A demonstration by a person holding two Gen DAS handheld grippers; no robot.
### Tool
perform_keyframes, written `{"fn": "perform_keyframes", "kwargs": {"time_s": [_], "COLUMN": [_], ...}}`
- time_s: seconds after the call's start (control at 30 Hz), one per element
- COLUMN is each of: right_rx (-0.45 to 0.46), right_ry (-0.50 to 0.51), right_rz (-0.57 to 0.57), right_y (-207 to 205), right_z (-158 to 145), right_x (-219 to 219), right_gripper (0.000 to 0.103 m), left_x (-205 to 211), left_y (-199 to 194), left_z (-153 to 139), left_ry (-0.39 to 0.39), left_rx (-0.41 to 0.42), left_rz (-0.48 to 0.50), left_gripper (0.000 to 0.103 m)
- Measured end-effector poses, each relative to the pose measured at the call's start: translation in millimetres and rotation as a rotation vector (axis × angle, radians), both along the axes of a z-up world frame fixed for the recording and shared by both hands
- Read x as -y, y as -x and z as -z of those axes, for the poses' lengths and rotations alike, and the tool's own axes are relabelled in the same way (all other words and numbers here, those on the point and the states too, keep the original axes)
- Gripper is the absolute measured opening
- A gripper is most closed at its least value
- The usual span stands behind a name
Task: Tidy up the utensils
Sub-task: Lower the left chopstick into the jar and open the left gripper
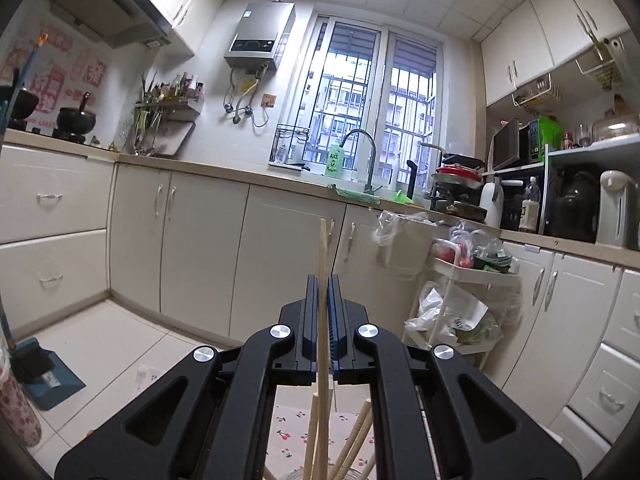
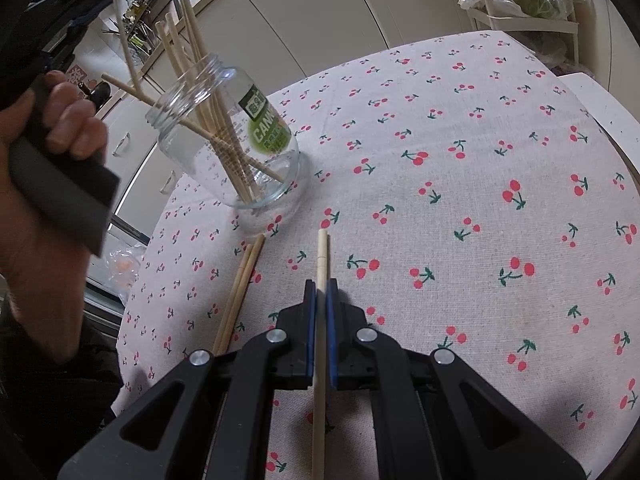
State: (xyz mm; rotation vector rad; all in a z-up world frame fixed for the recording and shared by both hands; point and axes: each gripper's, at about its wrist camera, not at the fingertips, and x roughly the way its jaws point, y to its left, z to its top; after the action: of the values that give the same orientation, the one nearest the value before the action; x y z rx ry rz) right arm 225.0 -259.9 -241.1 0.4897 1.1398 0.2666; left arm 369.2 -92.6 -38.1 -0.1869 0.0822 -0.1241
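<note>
Chopstick (image 2: 322, 256) clamped in right gripper (image 2: 321, 286); left gripper (image 1: 323, 282) clamps another chopstick (image 1: 322, 248).

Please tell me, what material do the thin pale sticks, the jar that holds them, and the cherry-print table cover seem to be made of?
Thin pale chopsticks: likely bamboo or light wood, matte and unpainted, with an even tan colour.
Clear round jar with green label: probably glass; it is transparent, with bright glints and a threaded rim.
White cherry-print tablecloth: woven fabric, perhaps cotton or linen; a fine weave shows and there is no shine.

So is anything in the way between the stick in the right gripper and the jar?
Nothing visible. Only bare tablecloth lies between the chopstick in the right gripper and the jar; two loose chopsticks lie off to the side.
</note>
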Motion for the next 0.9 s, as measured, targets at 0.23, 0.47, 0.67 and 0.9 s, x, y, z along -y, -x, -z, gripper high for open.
{"fn": "perform_keyframes", "kwargs": {"time_s": [0.23,0.47,0.67,0.9], "right_rx": [0.0,0.0,-0.001,0.0], "right_ry": [-0.003,-0.004,-0.008,-0.012], "right_rz": [0.002,0.002,0.004,0.004], "right_y": [0,0,-2,-2], "right_z": [0,0,0,0], "right_x": [0,0,0,0], "right_gripper": [0.006,0.006,0.006,0.006], "left_x": [5,3,1,-1], "left_y": [0,5,9,12], "left_z": [20,39,44,40], "left_ry": [-0.043,-0.093,-0.13,-0.151], "left_rx": [-0.032,-0.068,-0.086,-0.114], "left_rz": [0.01,0.017,0.011,0.01], "left_gripper": [0.005,0.005,0.005,0.005]}}
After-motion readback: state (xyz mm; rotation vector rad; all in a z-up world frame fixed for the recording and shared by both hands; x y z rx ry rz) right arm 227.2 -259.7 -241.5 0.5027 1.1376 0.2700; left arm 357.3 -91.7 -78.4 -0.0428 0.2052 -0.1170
